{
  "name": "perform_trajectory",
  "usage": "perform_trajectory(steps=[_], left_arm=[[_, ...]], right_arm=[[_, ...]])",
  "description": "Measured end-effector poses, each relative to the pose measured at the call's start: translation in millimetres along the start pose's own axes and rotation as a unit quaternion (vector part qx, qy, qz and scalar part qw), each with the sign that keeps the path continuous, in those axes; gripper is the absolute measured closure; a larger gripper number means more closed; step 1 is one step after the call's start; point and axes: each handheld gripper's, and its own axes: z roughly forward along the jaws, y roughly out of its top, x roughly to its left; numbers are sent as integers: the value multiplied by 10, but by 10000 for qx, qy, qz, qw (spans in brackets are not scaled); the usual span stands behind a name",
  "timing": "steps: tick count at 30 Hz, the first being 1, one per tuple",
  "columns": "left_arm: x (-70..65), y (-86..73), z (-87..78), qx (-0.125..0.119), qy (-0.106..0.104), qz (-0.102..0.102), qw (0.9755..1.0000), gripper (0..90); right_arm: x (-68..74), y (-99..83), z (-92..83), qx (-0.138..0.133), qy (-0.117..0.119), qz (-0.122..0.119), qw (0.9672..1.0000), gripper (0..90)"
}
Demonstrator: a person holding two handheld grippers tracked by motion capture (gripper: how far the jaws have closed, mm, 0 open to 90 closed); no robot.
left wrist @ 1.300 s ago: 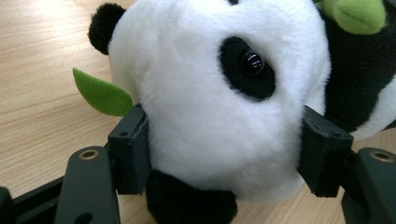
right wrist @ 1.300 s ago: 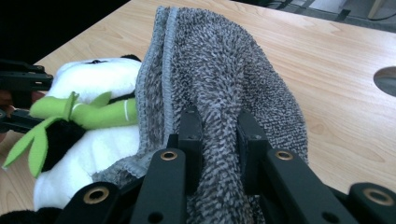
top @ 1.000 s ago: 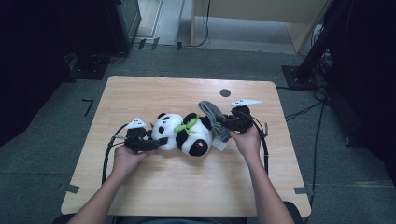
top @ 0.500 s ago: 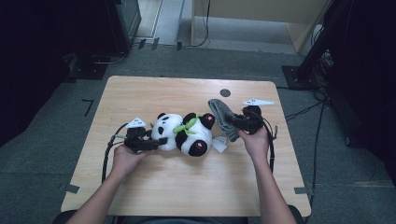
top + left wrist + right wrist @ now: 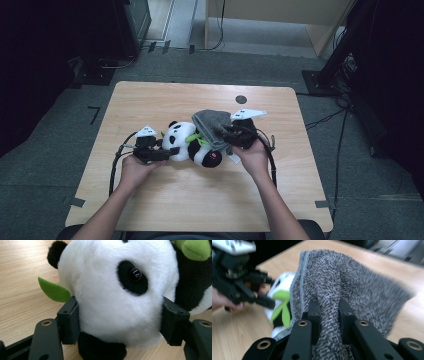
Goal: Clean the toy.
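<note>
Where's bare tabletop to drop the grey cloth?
Free: the far strip between the table edge and the panda, and the near half in front of both hands. Crowded: mid-table, where the panda, grey cloth and both grippers bunch.

The grey cloth (image 5: 212,126) covers part of the toy panda (image 5: 187,145) in the high view, so the panda's body under it is hidden. In the left gripper view the panda's (image 5: 117,290) head is cut off at the top edge. In the right gripper view the cloth (image 5: 342,290) hides most of the panda, and the left tool (image 5: 265,301) is blurry.
</note>
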Motion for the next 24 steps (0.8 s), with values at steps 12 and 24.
perform_trajectory(steps=[12,24], left_arm=[[-7,3,2,52,17,31,10000,303],[20,36,15,118,-54,-83,9999,299]], right_arm=[[-114,-232,141,287,247,156,9992,767],[-279,-487,53,331,309,535,9975,772]])
